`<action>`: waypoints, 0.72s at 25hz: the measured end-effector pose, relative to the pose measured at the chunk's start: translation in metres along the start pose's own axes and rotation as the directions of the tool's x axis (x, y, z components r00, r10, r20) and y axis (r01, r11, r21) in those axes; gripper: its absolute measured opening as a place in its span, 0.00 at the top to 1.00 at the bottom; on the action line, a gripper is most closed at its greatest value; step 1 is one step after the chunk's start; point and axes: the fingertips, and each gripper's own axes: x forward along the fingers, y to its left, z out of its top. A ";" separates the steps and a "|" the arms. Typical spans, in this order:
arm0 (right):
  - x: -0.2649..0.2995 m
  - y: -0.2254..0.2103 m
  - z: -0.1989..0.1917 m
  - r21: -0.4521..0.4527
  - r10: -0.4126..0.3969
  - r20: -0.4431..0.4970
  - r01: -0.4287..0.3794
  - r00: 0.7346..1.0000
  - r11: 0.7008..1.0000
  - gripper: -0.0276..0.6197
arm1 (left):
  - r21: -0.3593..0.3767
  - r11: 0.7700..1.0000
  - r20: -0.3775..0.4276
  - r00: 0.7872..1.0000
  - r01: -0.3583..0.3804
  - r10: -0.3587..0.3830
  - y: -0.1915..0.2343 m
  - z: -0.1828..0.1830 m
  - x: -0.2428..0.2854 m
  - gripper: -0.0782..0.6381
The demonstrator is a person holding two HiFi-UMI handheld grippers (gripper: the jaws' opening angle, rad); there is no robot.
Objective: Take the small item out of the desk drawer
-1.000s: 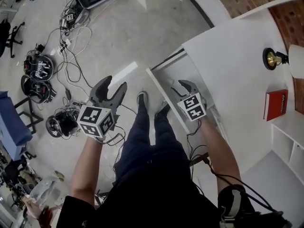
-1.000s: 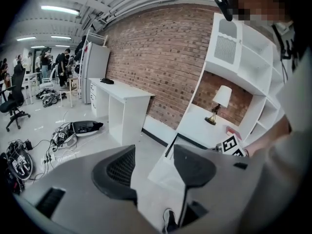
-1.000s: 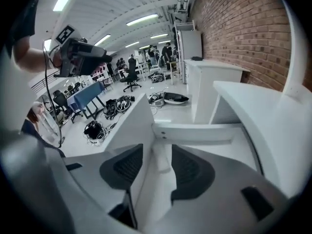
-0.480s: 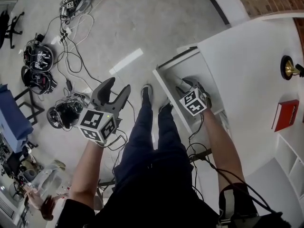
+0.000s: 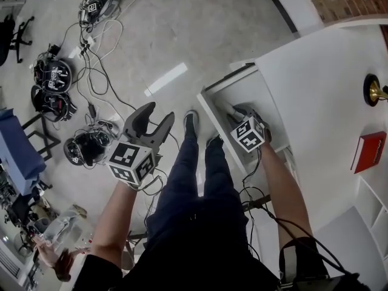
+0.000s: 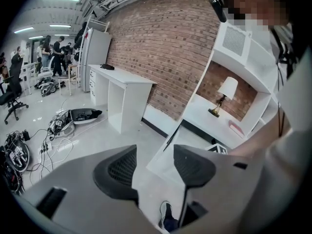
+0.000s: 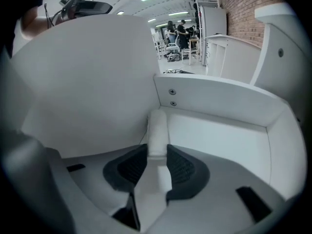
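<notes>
The white desk drawer (image 5: pixel 245 88) stands pulled out. My right gripper (image 5: pixel 235 110) reaches down into it. In the right gripper view a small white cylinder (image 7: pixel 157 128) lies along the drawer's left wall (image 7: pixel 87 87), near the back corner. The right gripper (image 7: pixel 157 164) has its jaws closing on that cylinder, and both dark pads (image 7: pixel 181 167) touch its sides. My left gripper (image 5: pixel 156 115) hangs over the floor, left of the person's legs. It is open with nothing between its fingers (image 6: pixel 123 168), and it is far from the drawer.
The white desk top (image 5: pixel 315 71) carries a red book (image 5: pixel 368 151) and a brass lamp base (image 5: pixel 376 90) at the far right. Cables and headsets (image 5: pixel 56 80) litter the floor at left. The person's shoes (image 5: pixel 191 121) stand right beside the drawer front.
The right gripper has gone deeper into the drawer and its jaws have narrowed onto the white cylinder. The left gripper has stayed open over the floor.
</notes>
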 end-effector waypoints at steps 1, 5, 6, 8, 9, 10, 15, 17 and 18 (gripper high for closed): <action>-0.003 0.001 0.001 0.005 -0.003 0.007 0.003 1.000 1.000 0.77 | 0.001 1.000 0.001 1.000 0.002 -0.002 -0.001 0.001 0.001 0.57; -0.017 -0.003 0.007 0.044 -0.026 0.046 0.024 0.999 0.999 0.77 | 0.016 1.000 0.016 1.000 0.006 -0.006 -0.007 0.011 0.004 0.57; -0.022 -0.004 0.010 0.052 -0.033 0.055 0.030 0.998 0.998 0.77 | 0.021 1.000 0.020 1.000 0.008 -0.008 -0.010 0.014 0.003 0.57; -0.033 -0.004 0.015 0.071 -0.051 0.076 0.045 0.996 0.996 0.77 | 0.030 0.999 0.028 0.999 0.015 -0.016 -0.017 0.020 0.002 0.57; -0.040 -0.004 0.018 0.084 -0.063 0.089 0.055 0.994 0.995 0.77 | 0.033 0.999 0.033 0.999 0.018 -0.019 -0.021 0.023 0.000 0.57; -0.047 -0.004 0.021 0.102 -0.076 0.104 0.066 0.992 0.993 0.77 | 0.036 0.999 0.037 0.999 0.021 -0.022 -0.025 0.026 -0.002 0.57; -0.083 -0.002 0.039 0.188 -0.142 0.187 0.106 0.972 0.976 0.77 | 0.066 0.997 0.063 0.997 0.034 -0.038 -0.041 0.043 -0.013 0.57; -0.099 -0.005 0.043 0.221 -0.174 0.211 0.127 0.962 0.967 0.77 | 0.083 0.996 0.082 0.996 0.039 -0.046 -0.047 0.053 -0.015 0.57; -0.108 -0.006 0.046 0.237 -0.189 0.227 0.134 0.955 0.962 0.77 | 0.090 0.995 0.090 0.995 0.041 -0.049 -0.051 0.059 -0.017 0.57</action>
